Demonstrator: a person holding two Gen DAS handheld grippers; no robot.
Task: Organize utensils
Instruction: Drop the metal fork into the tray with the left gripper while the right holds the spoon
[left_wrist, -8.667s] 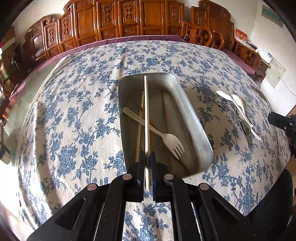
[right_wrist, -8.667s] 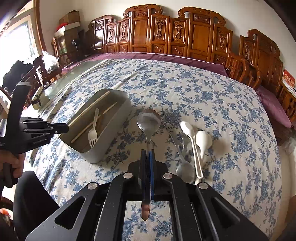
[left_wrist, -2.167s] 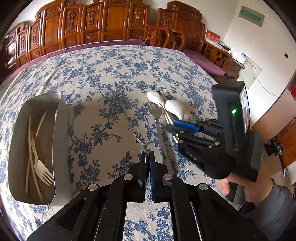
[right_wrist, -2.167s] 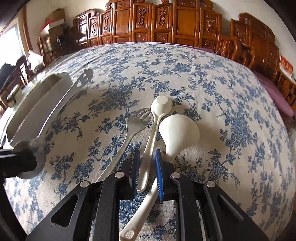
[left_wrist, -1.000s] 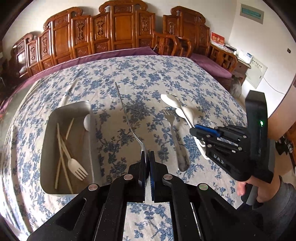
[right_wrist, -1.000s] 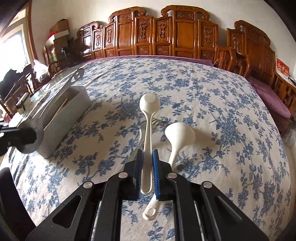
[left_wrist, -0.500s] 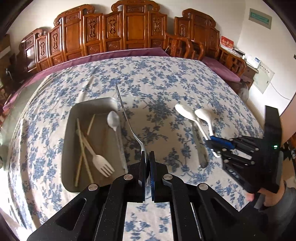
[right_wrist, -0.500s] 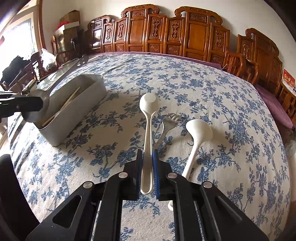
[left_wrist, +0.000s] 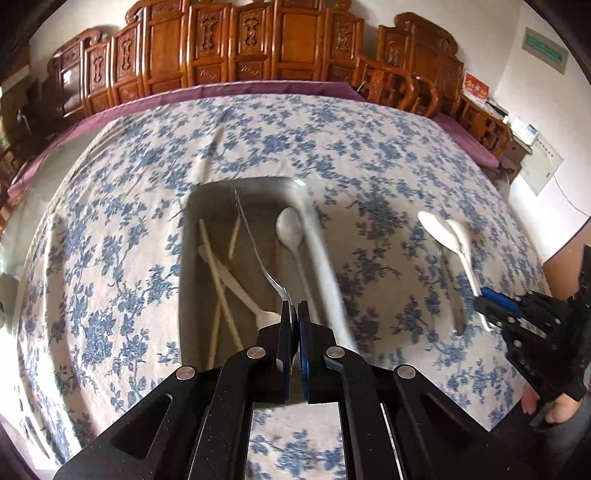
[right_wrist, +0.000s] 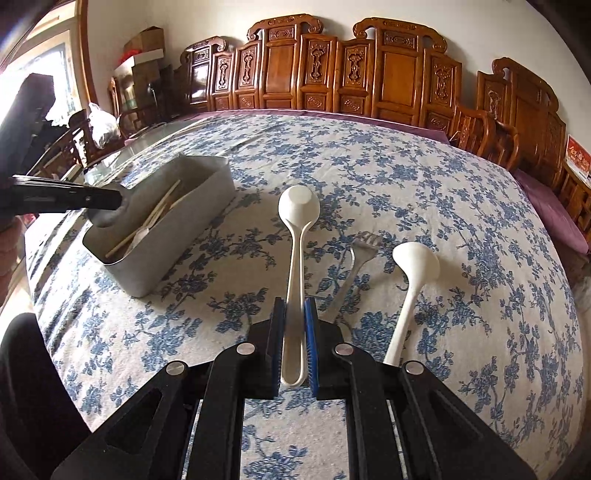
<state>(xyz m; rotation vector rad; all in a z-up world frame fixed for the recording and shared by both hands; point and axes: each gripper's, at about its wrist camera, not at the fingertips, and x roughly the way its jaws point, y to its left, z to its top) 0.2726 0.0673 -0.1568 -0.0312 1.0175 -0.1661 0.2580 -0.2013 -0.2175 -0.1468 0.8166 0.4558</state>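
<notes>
The grey bin (left_wrist: 317, 243) sits on the flowered table (left_wrist: 110, 229), toward the left side, and already holds part of the set: pale chopsticks (left_wrist: 218, 295), a cream plastic fork (left_wrist: 236, 284) and a white spoon (left_wrist: 291, 236) lying along its floor. By my reckoning the sorting is about halfway.

Right over that bin hangs a metal spoon (left_wrist: 258, 254), thin and shiny, seen edge-on with its handle pointing away; the left tongs (left_wrist: 294, 314) are pinched tight on its bowl end, so it looks about ready to be let go inside.

Further out, the right tongs (right_wrist: 294, 314) are clamped on the handle of a long white plastic spoon (right_wrist: 297, 236), bowl forward and face down, carried above the cloth and not yet near the bin.

Still lying on the table to the right of it are a metal fork (right_wrist: 356, 266), tines away, and a white ladle-like spoon (right_wrist: 413, 273) just beside it. Those two remain to be picked up after what is in hand goes in.

Carved wooden chairs (right_wrist: 388, 85) line the far side of the table.
</notes>
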